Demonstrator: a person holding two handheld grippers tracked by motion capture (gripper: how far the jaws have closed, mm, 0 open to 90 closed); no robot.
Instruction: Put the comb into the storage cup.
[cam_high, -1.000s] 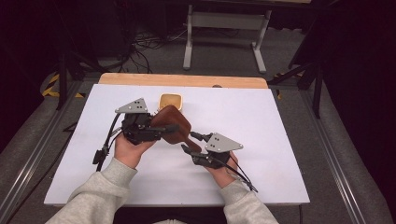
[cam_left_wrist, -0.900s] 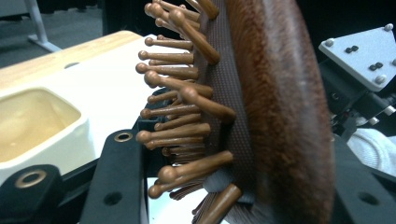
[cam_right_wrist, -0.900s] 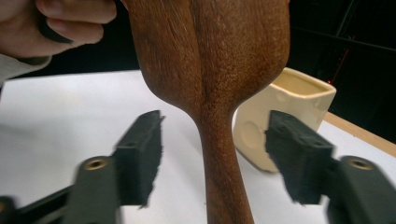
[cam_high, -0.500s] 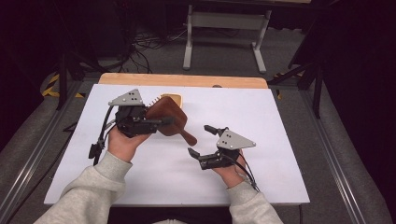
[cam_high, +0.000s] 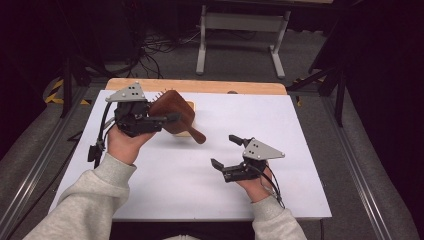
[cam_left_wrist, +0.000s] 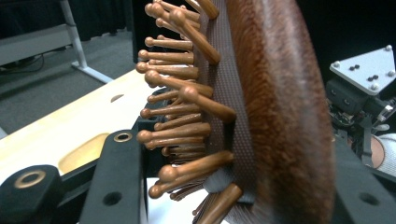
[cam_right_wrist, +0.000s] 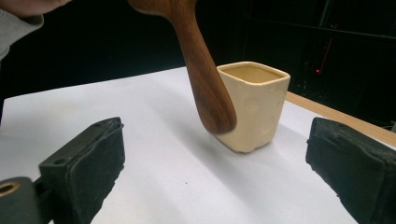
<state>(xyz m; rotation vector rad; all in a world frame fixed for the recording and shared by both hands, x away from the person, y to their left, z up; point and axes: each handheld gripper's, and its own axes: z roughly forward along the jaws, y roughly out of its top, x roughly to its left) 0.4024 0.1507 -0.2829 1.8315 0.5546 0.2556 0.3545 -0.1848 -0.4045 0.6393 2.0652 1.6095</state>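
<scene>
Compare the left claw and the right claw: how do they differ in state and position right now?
1. The left claw is shut on the brush; the right claw is open and holds nothing.
2. The left claw is raised near the table's far edge, by the cup; the right claw sits nearer the person, to the right.
Shared: each is held in one hand and carries a grey three-cornered plate.

Left gripper (cam_high: 167, 119) jaws clamped; right gripper (cam_high: 226, 151) jaws spread wide.

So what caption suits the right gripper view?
Open right gripper faces a wooden hairbrush handle hanging before a cream cup.
</scene>
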